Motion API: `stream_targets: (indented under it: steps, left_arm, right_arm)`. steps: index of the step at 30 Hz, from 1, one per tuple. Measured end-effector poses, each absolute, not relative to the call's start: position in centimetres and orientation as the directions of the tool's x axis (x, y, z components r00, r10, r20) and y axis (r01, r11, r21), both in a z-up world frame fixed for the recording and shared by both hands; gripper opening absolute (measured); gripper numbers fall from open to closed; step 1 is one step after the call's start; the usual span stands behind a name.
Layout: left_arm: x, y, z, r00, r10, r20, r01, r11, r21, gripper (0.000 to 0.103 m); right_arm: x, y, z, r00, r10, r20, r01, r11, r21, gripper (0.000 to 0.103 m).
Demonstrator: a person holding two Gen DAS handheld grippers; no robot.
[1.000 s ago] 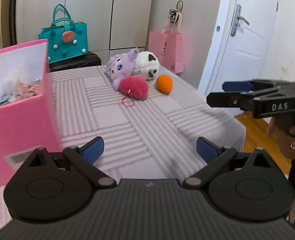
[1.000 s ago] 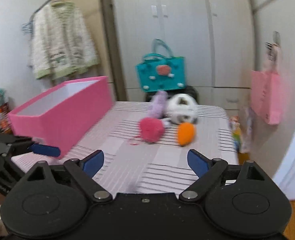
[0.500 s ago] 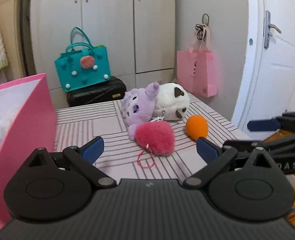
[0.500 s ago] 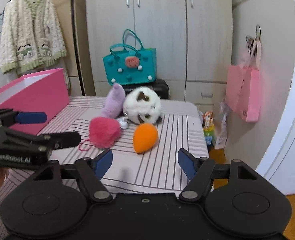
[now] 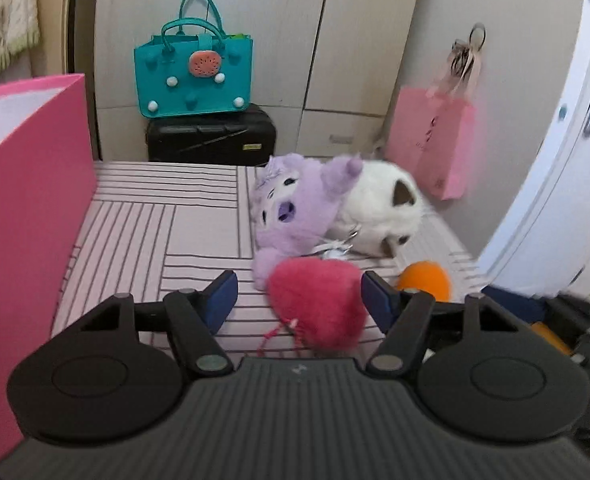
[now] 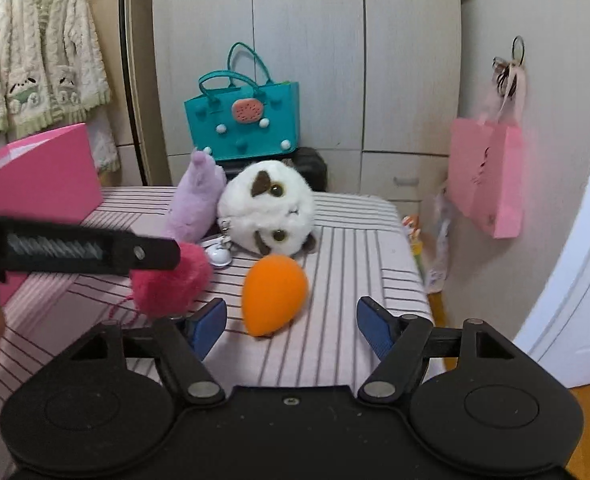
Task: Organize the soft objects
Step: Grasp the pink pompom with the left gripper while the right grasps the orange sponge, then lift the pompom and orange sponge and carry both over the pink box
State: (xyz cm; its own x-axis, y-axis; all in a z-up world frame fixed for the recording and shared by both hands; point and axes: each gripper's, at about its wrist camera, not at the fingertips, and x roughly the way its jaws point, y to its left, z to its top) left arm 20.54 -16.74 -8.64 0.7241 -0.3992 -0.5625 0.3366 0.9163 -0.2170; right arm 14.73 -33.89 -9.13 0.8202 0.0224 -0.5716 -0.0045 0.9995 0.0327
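On the striped table [image 5: 199, 232] lie a pink pompom [image 5: 319, 300], an orange egg-shaped soft toy [image 6: 273, 292], a purple plush [image 5: 295, 208] and a white round plush [image 6: 267, 208]. My left gripper [image 5: 299, 302] is open, its jaws on either side of the pink pompom, not closed on it. It shows as a black bar in the right wrist view [image 6: 75, 248]. My right gripper [image 6: 291, 326] is open, just in front of the orange toy. A pink box [image 5: 23, 208] stands at the left.
A teal handbag [image 5: 193, 76] sits on a black suitcase [image 5: 211, 140] behind the table. A pink paper bag [image 5: 435, 140] hangs at the right by a white door [image 5: 567, 184]. A cream cardigan [image 6: 39, 68] hangs at the left. The table's right edge drops to the floor.
Both grippers moved forward toward the toys. The left gripper now straddles the pink pompom; the right gripper has come close to the orange toy.
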Motion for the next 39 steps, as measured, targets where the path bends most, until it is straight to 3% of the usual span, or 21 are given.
stream_targets:
  steps: [2, 5, 7, 8, 10, 14, 16, 18, 19, 22, 26, 39]
  left_arm:
    - [20.8, -17.3, -9.0, 0.728, -0.367, -0.579, 0.335, 0.927, -0.167, 0.067]
    - [21.7, -17.5, -9.7, 0.689, -0.387, -0.614, 0.328, 0.921, -0.212, 0.070]
    - [21.7, -17.8, -10.1, 0.673, -0.383, -0.632, 0.335, 0.921, -0.201, 0.070]
    - [21.5, -18.1, -10.1, 0.673, -0.366, -0.642, 0.341, 0.925, -0.170, 0.070]
    - [21.2, -18.5, -9.9, 0.700, -0.345, -0.625, 0.344, 0.930, -0.129, 0.071]
    - [21.6, -18.7, -10.1, 0.696, -0.343, -0.631, 0.352, 0.929, -0.116, 0.070]
    - [21.9, -18.5, -10.3, 0.690, -0.353, -0.632, 0.339, 0.929, -0.148, 0.057]
    - [21.9, -18.2, -10.3, 0.694, -0.362, -0.622, 0.334, 0.928, -0.166, 0.042]
    - [21.8, -18.2, -10.2, 0.697, -0.363, -0.618, 0.333, 0.928, -0.170, 0.035]
    - [21.9, -17.8, -10.4, 0.686, -0.391, -0.614, 0.334, 0.918, -0.212, 0.032]
    - [21.2, -17.6, -10.5, 0.707, -0.378, -0.598, 0.336, 0.923, -0.187, 0.032]
    - [18.4, -14.2, -9.8, 0.641, -0.442, -0.627, 0.351, 0.896, -0.273, 0.032]
  right_arm:
    - [15.3, -33.8, -9.3, 0.798, 0.028, -0.602, 0.003, 0.999, 0.051, 0.076]
    - [16.0, -33.3, -9.7, 0.782, 0.003, -0.624, 0.026, 0.999, 0.038, 0.075]
    - [16.1, -32.6, -9.9, 0.783, -0.053, -0.620, 0.053, 0.998, -0.018, 0.062]
    - [15.9, -32.3, -10.0, 0.785, -0.079, -0.614, 0.061, 0.997, -0.050, 0.060]
    - [15.4, -31.7, -10.0, 0.797, -0.091, -0.597, 0.042, 0.995, -0.095, 0.060]
    - [16.0, -32.5, -9.9, 0.801, -0.040, -0.597, 0.032, 0.999, -0.024, 0.060]
    - [16.4, -32.6, -9.9, 0.801, -0.032, -0.598, 0.028, 0.999, -0.016, 0.057]
    - [16.5, -32.4, -9.9, 0.803, -0.047, -0.594, 0.033, 0.999, -0.035, 0.040]
    - [16.4, -32.3, -9.8, 0.804, -0.049, -0.593, 0.034, 0.999, -0.037, 0.039]
    - [15.6, -32.5, -9.6, 0.810, -0.006, -0.586, 0.030, 0.999, 0.033, 0.038]
    - [14.8, -32.5, -9.7, 0.803, 0.017, -0.596, 0.055, 0.993, 0.103, 0.038]
    - [12.0, -31.4, -9.3, 0.783, 0.063, -0.619, 0.072, 0.979, 0.191, 0.039]
